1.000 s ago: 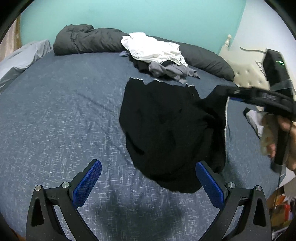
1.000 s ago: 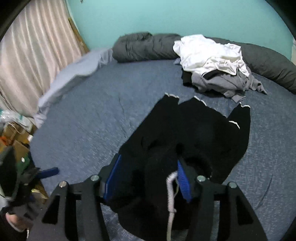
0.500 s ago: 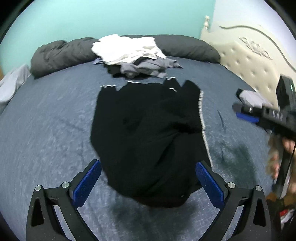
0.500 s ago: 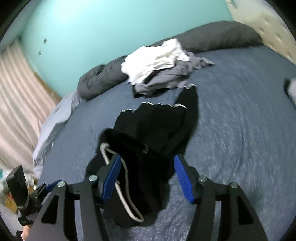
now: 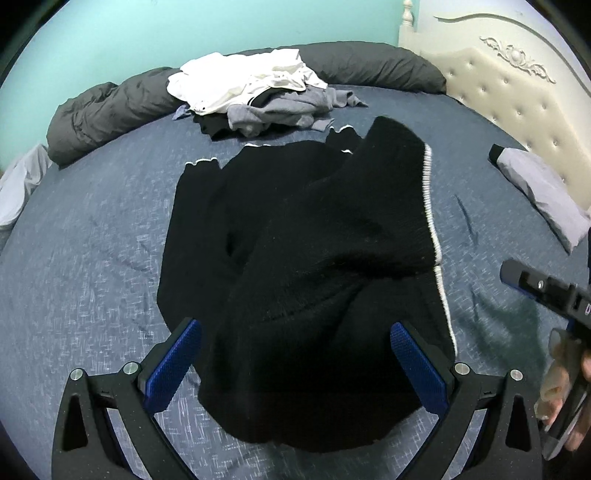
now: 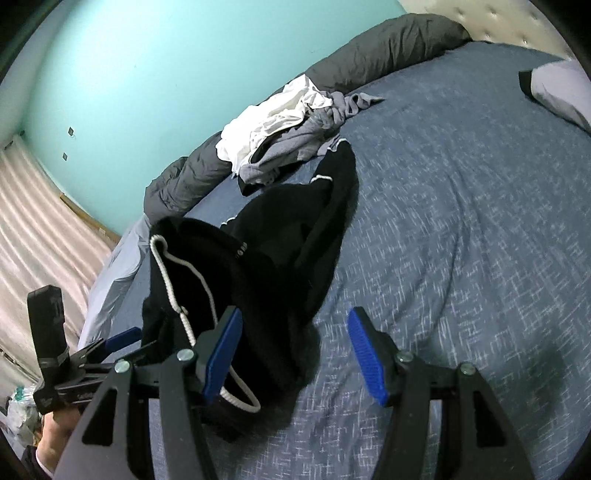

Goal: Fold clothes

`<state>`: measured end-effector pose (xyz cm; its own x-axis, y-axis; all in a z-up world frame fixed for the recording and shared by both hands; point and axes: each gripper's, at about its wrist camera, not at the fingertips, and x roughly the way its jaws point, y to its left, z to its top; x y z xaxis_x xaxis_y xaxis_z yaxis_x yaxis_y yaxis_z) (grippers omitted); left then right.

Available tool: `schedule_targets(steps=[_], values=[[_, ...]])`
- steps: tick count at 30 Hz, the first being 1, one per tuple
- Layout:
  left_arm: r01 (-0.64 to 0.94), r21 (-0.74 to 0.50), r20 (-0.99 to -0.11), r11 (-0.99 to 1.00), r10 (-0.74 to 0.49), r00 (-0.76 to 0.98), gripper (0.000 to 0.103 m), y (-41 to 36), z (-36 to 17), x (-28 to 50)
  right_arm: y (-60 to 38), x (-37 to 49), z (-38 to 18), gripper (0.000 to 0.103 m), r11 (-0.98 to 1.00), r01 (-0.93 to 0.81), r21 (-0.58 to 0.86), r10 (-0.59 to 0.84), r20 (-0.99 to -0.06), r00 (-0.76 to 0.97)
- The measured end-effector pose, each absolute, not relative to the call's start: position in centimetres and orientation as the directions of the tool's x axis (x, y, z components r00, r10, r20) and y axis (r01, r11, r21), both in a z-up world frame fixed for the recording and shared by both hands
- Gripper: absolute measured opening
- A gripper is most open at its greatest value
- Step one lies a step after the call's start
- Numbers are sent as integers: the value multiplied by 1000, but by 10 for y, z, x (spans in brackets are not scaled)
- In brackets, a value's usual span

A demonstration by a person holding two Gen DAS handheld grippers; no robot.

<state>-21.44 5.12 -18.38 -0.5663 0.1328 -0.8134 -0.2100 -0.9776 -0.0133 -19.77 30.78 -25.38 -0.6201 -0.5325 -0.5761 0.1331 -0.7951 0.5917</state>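
Item: black knitted sweater with white-trimmed edges [image 5: 303, 258], lying crumpled near the middle of a bed covered in a blue speckled sheet [image 5: 92, 258]. One portion was bunched and folded back over the rest, with a white ribbed band running down the side toward the headboard. In the right wrist view the same garment [image 6: 266, 258] showed a raised fold with a white cord looping along it, and one sleeve reaching toward the clothes pile.

Left gripper [image 5: 295, 363]: black frame, blue textured pads; fingers [image 5: 173, 363] spread wide, one on each side of the near end of the sweater, neither pad visibly pressing the cloth.

Right gripper [image 6: 295, 354]: same build; fingers [image 6: 367, 356] spread apart. The left pad lay against or just beside the near bulge of the sweater and its cord; contact could not be told for certain. The right pad stood over bare sheet.

Background stock: pile of white and grey garments [image 5: 258, 96], unfolded, at the far side of the bed; long dark grey rolled duvet [image 5: 110, 110] along the far edge against a turquoise wall [image 5: 184, 29]; cream tufted headboard [image 5: 517, 92]; pale grey pillow [image 5: 539, 192] beside the headboard; pink striped curtain [image 6: 33, 229].

A person's hand [image 5: 565, 387] held the right gripper's handle at the frame edge.
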Motion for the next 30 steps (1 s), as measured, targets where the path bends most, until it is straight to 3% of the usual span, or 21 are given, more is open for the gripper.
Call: schedule_targets(steps=[5, 15, 17, 20, 21, 23, 30], values=[[-221, -49, -815, -974, 166, -555, 82, 50, -189, -221, 306, -195, -272, 61, -783, 114, 611, -541, -579, -610], [-230, -23, -811, -973, 153, -565, 81, 51, -200, -229, 300, -193, -285, 61, -773, 116, 624, -555, -575, -601], [-239, -20, -816, -971, 154, -557, 71, 50, -205, -231, 301, -192, -288, 61, -771, 112, 627, -556, -576, -599], [-255, -12, -823, -967, 155, -546, 69, 50, -211, -232, 300, -193, -292, 61, -770, 109, 628, -556, -579, -597], [-261, -7, -825, -965, 153, -545, 67, 51, -213, -232, 300, -194, -293, 61, -770, 108, 629, -557, -579, -596], [-272, -6, -832, -962, 155, -533, 42, 52, -218, -233, 300, -194, -295, 61, -769, 107, 631, -558, -579, -595], [-299, -7, -835, -954, 170, -523, 23, 54, -223, -235, 298, -197, -299, 61, -766, 108, 633, -562, -579, -590]])
